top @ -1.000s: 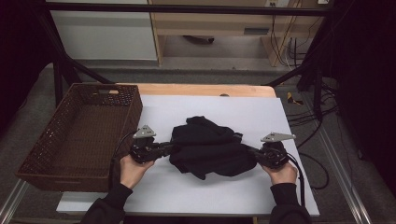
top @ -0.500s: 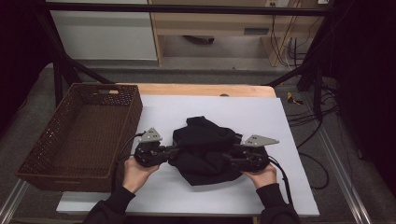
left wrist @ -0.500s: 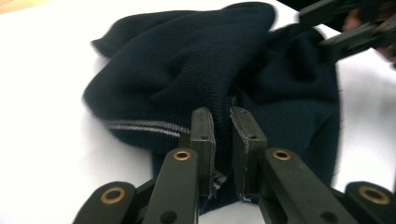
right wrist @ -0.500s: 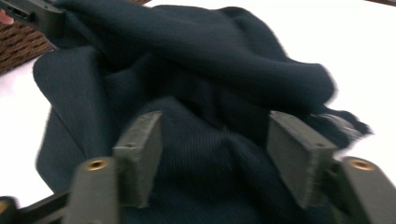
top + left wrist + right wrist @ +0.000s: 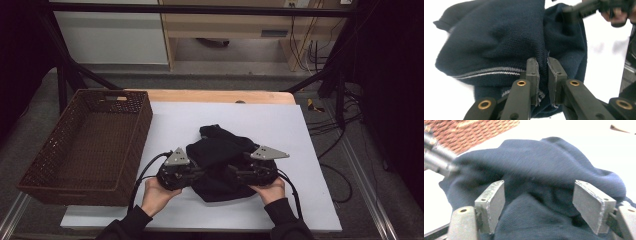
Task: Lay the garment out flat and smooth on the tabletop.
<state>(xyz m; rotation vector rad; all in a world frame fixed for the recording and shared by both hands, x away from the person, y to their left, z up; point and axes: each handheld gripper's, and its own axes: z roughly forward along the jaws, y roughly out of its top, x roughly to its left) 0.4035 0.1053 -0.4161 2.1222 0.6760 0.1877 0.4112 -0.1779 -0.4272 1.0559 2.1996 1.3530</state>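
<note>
A dark navy knit garment (image 5: 220, 160) lies bunched on the white table top (image 5: 280, 130), with thin pale stripes near one hem (image 5: 486, 72). My left gripper (image 5: 197, 172) meets its left side, and in the left gripper view (image 5: 542, 82) the jaws are shut on a fold of the knit. From the right, my right gripper (image 5: 235, 175) reaches over the garment's other side. Its pads (image 5: 492, 203) stand wide apart, open, with the garment (image 5: 541, 195) heaped between them. Both hands hold the grippers near the table's front.
A brown wicker basket (image 5: 85, 145) stands at the table's left, and nothing shows inside it. A wooden strip (image 5: 215, 96) runs along the table's far edge. Cables (image 5: 330, 125) hang off the right side. Bare white surface lies behind and to the right of the garment.
Both grippers have moved inward from the garment's outer edges toward its middle. The garment has been pushed into a tighter heap between them.
</note>
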